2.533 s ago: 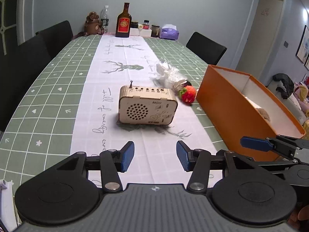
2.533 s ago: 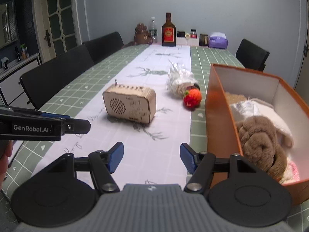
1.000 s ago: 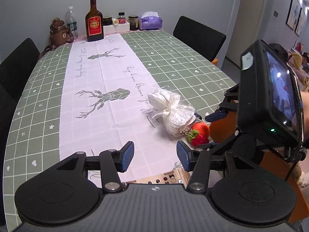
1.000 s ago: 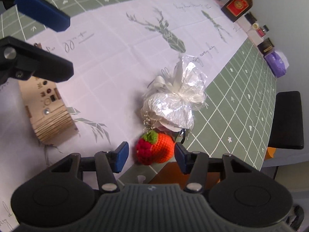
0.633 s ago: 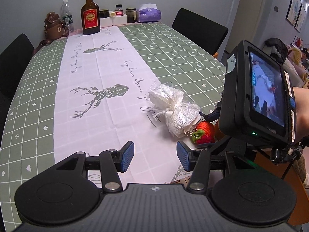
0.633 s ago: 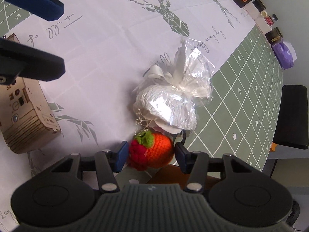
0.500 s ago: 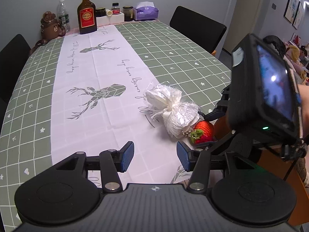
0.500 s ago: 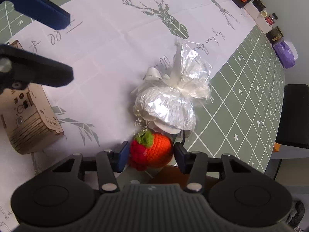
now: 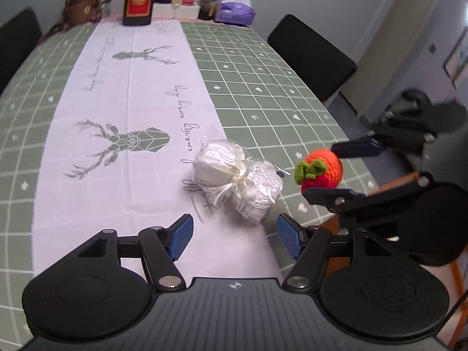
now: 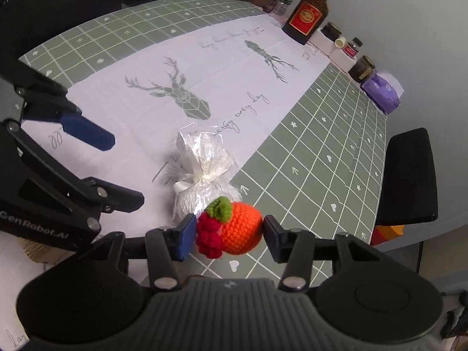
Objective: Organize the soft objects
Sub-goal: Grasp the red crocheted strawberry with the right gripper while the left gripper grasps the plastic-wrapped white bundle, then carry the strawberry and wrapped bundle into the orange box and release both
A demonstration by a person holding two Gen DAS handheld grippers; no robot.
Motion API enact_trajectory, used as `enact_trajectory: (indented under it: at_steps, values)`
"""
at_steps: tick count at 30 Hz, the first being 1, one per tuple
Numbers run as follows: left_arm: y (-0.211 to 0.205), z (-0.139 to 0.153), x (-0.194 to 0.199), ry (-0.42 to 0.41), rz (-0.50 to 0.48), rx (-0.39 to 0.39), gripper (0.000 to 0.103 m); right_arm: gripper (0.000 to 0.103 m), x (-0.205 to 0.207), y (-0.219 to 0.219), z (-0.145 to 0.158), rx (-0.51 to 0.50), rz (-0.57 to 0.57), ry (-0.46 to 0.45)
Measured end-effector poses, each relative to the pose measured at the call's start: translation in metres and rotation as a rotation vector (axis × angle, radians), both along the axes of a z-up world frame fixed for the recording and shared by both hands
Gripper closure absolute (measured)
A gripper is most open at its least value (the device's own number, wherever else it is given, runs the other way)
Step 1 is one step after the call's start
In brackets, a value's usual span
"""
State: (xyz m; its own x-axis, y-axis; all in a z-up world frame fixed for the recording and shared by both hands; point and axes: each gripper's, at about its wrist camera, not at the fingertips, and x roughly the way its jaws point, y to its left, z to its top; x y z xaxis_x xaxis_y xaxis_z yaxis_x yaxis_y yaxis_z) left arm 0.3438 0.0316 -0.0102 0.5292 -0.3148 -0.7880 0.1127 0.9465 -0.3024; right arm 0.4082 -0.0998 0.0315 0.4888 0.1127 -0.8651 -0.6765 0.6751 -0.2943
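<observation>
An orange crochet fruit (image 10: 239,231) with a green leaf and a red part hangs above the green tablecloth, and my right gripper (image 10: 229,235) is shut on it from both sides. From the left wrist view the same fruit (image 9: 324,163) shows at the right between the right gripper's (image 9: 339,172) fingers. A white plastic-wrapped bundle (image 9: 234,181) lies on the white runner just ahead of my left gripper (image 9: 234,235). Its jaws are opening and hold nothing. In the right wrist view the bundle (image 10: 201,172) lies behind the fruit, with the left gripper (image 10: 111,166) to its left.
A brown bottle (image 9: 139,0), small jars and a purple tissue pack (image 9: 237,10) stand at the table's far end. A black chair (image 9: 313,55) is at the right side. A wooden radio's corner (image 10: 32,251) and an orange box's edge (image 9: 395,180) show near the grippers.
The right gripper has lifted the crochet fruit off the table. The left gripper has come closer to the white bundle, and its jaws have spread wider.
</observation>
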Motion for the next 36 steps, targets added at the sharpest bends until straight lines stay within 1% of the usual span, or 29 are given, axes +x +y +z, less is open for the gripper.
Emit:
enact_trajectory:
  at_steps: [1, 3, 6, 7, 10, 11, 15, 17, 20, 23, 25, 27, 28, 30, 32, 35, 36]
  values:
    - [0.002, -0.002, 0.005, 0.013, 0.025, -0.031, 0.02, 0.053, 0.003, -0.004, 0.002, 0.013, -0.019, -0.009]
    - [0.005, -0.005, 0.015, 0.038, 0.067, -0.085, 0.02, 0.053, 0.008, -0.009, 0.006, 0.026, -0.046, -0.034]
    - [0.003, -0.011, 0.029, 0.076, 0.138, -0.124, 0.019, 0.053, 0.018, -0.017, 0.007, 0.044, -0.1, -0.055]
    - [0.003, -0.013, 0.032, 0.091, 0.164, -0.136, 0.018, 0.053, 0.022, -0.018, 0.005, 0.044, -0.114, -0.056]
    - [-0.005, -0.02, 0.041, 0.127, 0.223, -0.191, 0.017, 0.053, 0.031, -0.02, -0.006, 0.035, -0.137, -0.049]
    - [-0.008, -0.023, 0.045, 0.133, 0.239, -0.198, 0.017, 0.053, 0.033, -0.021, -0.01, 0.028, -0.138, -0.046]
    - [-0.018, -0.033, 0.058, 0.158, 0.309, -0.178, 0.018, 0.053, 0.036, -0.026, -0.023, -0.004, -0.148, -0.049]
    - [-0.019, -0.042, 0.064, 0.186, 0.334, -0.178, 0.022, 0.053, 0.037, -0.033, -0.026, 0.002, -0.162, -0.045]
    - [-0.021, -0.054, 0.07, 0.203, 0.369, -0.205, 0.022, 0.053, 0.036, -0.041, -0.027, 0.016, -0.174, -0.044]
    - [-0.024, -0.064, 0.075, 0.221, 0.395, -0.245, 0.023, 0.053, 0.034, -0.042, -0.028, 0.018, -0.174, -0.041]
    - [-0.03, -0.069, 0.078, 0.227, 0.398, -0.229, 0.022, 0.053, 0.033, -0.042, -0.029, 0.023, -0.171, -0.04]
    - [-0.034, -0.074, 0.08, 0.227, 0.39, -0.225, 0.028, 0.053, 0.031, -0.042, -0.029, 0.028, -0.167, -0.039]
    - [-0.034, -0.076, 0.081, 0.224, 0.382, -0.234, 0.033, 0.053, 0.03, -0.042, -0.028, 0.031, -0.166, -0.039]
    - [-0.035, -0.078, 0.081, 0.215, 0.38, -0.231, 0.037, 0.053, 0.028, -0.044, -0.028, 0.036, -0.166, -0.042]
    - [-0.034, -0.078, 0.08, 0.2, 0.364, -0.231, 0.043, 0.053, 0.024, -0.045, -0.026, 0.043, -0.164, -0.053]
    - [-0.032, -0.074, 0.077, 0.193, 0.342, -0.238, 0.049, 0.053, 0.017, -0.045, -0.023, 0.043, -0.159, -0.086]
    - [-0.032, -0.07, 0.075, 0.179, 0.33, -0.229, 0.05, 0.053, 0.014, -0.044, -0.022, 0.043, -0.156, -0.095]
